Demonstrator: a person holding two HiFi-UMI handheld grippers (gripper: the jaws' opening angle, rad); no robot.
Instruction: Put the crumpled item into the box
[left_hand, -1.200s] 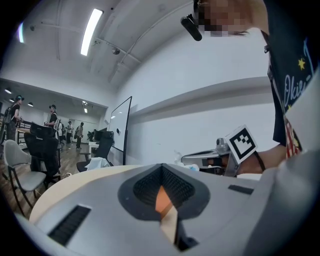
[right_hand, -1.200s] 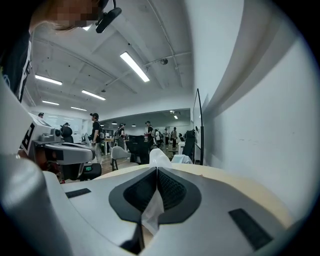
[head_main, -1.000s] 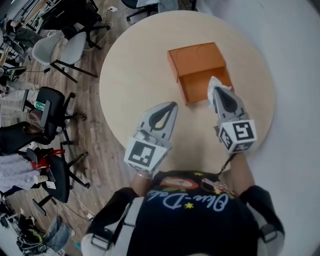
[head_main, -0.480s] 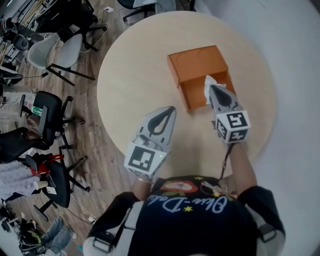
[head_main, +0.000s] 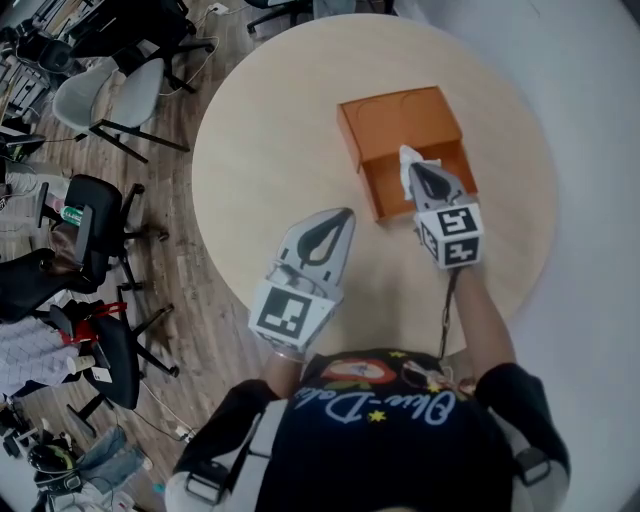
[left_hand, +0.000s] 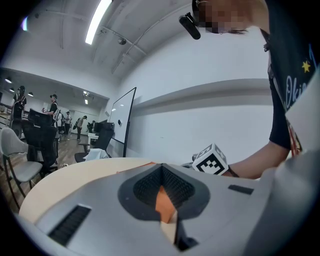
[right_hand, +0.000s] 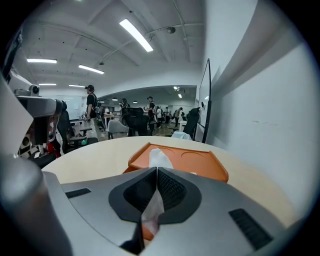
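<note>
White tissue (right_hand: 159, 158) clamped in right gripper (right_hand: 156, 171), box (right_hand: 200, 162) beyond

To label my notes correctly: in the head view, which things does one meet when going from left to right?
black chair → left gripper → right gripper. The orange box and the white tissue overlap the right gripper, so they are left out.

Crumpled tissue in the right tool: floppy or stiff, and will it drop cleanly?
Probably floppy: the crumpled tissue sticks up in soft folds past the shut right tool. Likely very light, so it may cling to the tool rather than drop cleanly into the orange box.
</note>
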